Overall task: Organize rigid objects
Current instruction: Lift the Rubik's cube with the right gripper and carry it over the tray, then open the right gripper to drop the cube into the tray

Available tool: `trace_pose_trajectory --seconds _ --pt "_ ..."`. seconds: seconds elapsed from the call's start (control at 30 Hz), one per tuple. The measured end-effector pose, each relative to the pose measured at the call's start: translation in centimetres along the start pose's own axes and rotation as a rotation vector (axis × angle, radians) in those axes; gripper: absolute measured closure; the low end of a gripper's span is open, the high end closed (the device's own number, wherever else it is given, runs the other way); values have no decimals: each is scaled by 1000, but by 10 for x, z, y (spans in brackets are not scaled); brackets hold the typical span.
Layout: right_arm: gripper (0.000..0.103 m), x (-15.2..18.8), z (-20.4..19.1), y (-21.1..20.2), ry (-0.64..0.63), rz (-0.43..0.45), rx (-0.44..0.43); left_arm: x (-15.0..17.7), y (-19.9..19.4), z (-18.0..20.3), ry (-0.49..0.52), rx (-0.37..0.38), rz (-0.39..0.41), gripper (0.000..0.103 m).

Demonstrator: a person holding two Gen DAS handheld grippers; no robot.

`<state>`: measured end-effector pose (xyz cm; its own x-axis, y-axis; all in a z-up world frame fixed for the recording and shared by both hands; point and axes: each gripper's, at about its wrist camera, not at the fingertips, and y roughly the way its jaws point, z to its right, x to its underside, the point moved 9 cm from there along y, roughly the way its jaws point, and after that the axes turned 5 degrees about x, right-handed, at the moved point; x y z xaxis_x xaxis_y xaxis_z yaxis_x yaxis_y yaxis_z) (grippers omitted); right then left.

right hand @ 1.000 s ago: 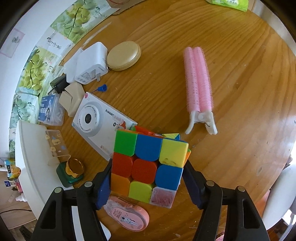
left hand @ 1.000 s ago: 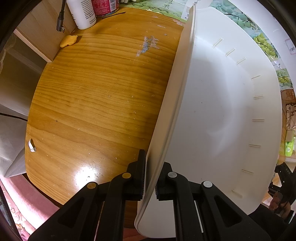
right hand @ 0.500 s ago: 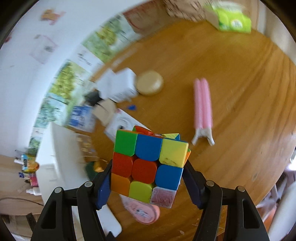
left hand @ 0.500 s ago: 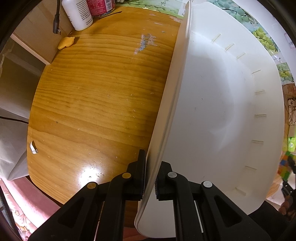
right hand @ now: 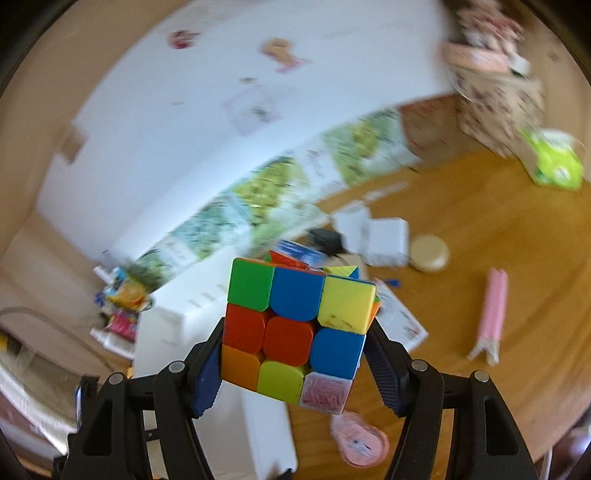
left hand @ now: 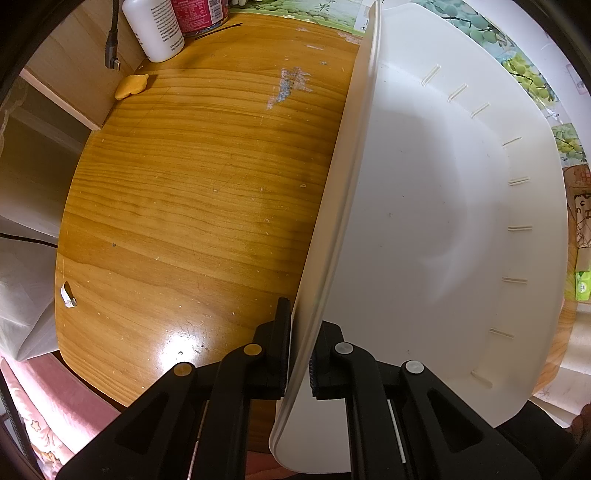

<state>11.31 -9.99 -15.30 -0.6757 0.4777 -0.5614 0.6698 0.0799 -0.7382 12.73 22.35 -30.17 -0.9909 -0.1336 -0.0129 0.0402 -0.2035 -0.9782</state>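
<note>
A multicoloured puzzle cube [right hand: 295,328] is clamped between the blue pads of my right gripper [right hand: 295,365], held up above the wooden table [right hand: 498,229]. The right wrist view is blurred by motion. In the left wrist view my left gripper [left hand: 299,354] is shut on the near rim of a large white plastic bin [left hand: 424,221], one finger inside the wall and one outside. The bin's inside looks bare. The same bin [right hand: 177,325] shows as a white shape left of and below the cube.
On the table to the right lie a pink hair roller clip [right hand: 491,314], a round beige case [right hand: 430,253], white boxes [right hand: 384,236], a pink oval thing [right hand: 360,439] and a green packet [right hand: 554,162]. A white bottle [left hand: 155,29], a red can [left hand: 197,14] and a yellow piece [left hand: 131,85] stand beyond the bin.
My right gripper has risen and tilted up with the cube, so the wall and the white bin now fill its view. The left gripper and bin have barely moved.
</note>
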Motion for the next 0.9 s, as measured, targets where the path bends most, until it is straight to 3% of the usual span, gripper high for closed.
trace_pose_trajectory --seconds 0.33,0.63,0.9 --pt "34 11 -88 -14 -301 50 -173 -1 0 2 5 -4 0 94" --pt "33 47 -147 -5 -467 -38 -293 0 0 4 6 -5 0 94" --pt "33 73 -164 6 -522 -125 -312 0 1 6 15 -12 -4 94"
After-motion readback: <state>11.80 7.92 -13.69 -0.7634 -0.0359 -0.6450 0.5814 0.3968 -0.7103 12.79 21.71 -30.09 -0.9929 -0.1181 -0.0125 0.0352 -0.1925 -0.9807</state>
